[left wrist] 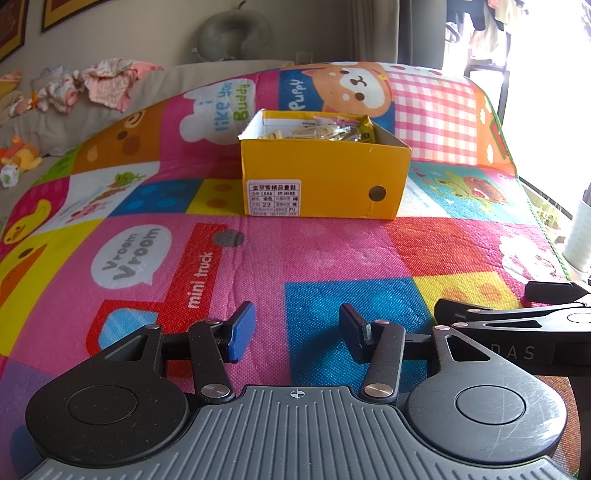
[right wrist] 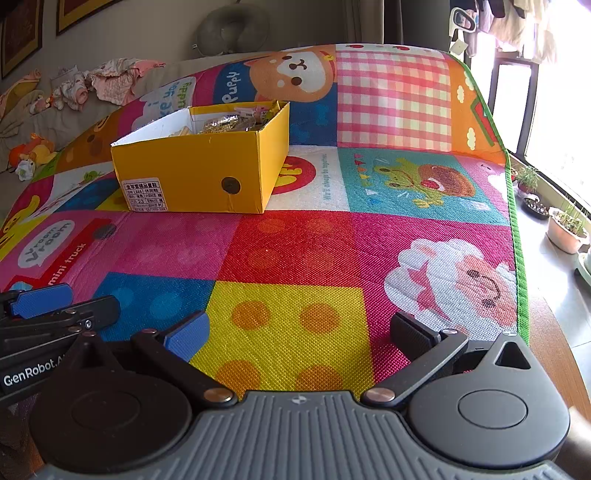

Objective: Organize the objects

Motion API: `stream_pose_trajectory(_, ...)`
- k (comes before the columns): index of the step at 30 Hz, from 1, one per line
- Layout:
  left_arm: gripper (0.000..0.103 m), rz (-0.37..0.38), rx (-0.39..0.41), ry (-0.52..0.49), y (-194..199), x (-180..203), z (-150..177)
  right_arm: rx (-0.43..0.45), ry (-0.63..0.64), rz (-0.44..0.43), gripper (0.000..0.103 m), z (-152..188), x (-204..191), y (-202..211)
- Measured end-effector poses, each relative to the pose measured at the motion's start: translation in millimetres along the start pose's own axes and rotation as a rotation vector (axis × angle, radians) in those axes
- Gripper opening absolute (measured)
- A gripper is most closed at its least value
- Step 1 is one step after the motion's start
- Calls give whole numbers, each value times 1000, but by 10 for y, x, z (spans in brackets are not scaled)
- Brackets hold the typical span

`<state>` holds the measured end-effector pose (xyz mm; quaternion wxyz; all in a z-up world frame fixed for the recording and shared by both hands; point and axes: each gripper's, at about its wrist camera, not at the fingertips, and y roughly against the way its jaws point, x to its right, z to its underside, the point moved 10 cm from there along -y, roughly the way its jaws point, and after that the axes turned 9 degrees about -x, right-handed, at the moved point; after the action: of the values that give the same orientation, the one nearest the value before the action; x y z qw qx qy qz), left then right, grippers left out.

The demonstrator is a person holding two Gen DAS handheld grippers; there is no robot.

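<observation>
A yellow shoebox (left wrist: 321,177) stands open on a colourful play mat (left wrist: 314,254), with several wrapped packets (left wrist: 332,129) inside. It also shows in the right wrist view (right wrist: 199,170), packets (right wrist: 221,123) at its far end. My left gripper (left wrist: 295,334) is open and empty, low over the mat, well short of the box. My right gripper (right wrist: 299,338) is open wider and empty, over a yellow square of the mat (right wrist: 295,258), right of the box. Each gripper shows at the other's side: the right one (left wrist: 517,314), the left one (right wrist: 55,306).
Crumpled clothes (left wrist: 92,85) and soft toys (left wrist: 18,158) lie on the couch at the far left. A grey neck pillow (left wrist: 229,33) sits behind the mat. Potted plants (right wrist: 565,225) stand on the floor beyond the mat's right edge.
</observation>
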<state>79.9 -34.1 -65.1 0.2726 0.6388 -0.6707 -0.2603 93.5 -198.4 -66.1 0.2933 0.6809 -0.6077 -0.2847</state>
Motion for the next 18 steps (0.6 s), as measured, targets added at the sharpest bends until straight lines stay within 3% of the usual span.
stream_pose_trajectory(18, 58, 23, 2, 16, -13, 7, -12, 0, 1, 1, 103, -3, 3, 1)
